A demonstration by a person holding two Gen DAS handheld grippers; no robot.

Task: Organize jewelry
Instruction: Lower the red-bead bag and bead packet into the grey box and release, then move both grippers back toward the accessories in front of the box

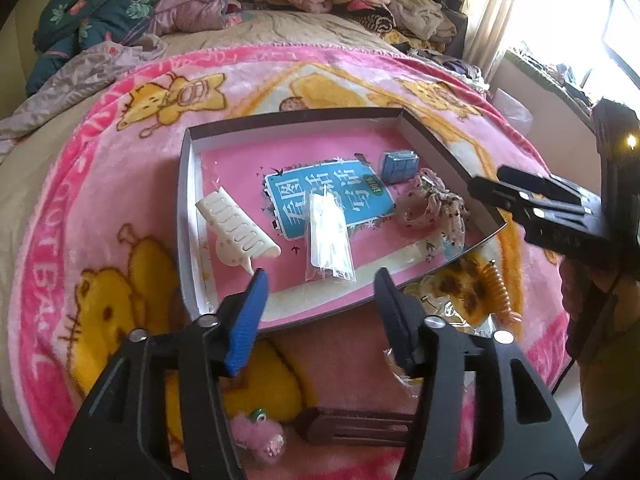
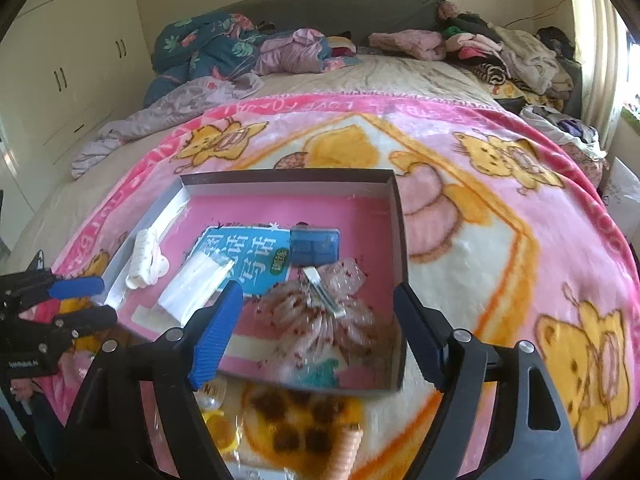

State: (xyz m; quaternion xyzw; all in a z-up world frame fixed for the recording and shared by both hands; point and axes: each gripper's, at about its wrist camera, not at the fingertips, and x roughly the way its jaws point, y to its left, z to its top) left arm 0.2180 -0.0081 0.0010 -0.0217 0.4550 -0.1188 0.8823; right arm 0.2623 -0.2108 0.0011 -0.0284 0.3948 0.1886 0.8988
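A shallow box [image 1: 192,200] [image 2: 400,240] with a pink, blue-labelled floor lies on the bed. In it are a white claw clip [image 1: 236,226] [image 2: 146,258], a clear packet [image 1: 328,236] [image 2: 196,284], a small blue case [image 1: 398,164] [image 2: 314,246] and a pink dotted bow clip [image 1: 434,204] [image 2: 324,312]. My left gripper [image 1: 320,284] [image 2: 86,300] is open and empty over the box's near edge. My right gripper [image 2: 318,300] [image 1: 484,184] is open and empty above the bow clip.
In front of the box on the pink cartoon blanket [image 2: 500,240] lie an orange spiral hair tie [image 1: 498,284] [image 2: 344,452], a brown hair clip [image 1: 352,428], a pink fuzzy tie [image 1: 256,436] and yellow items in plastic [image 2: 216,420]. Clothes are piled at the headboard [image 2: 500,56].
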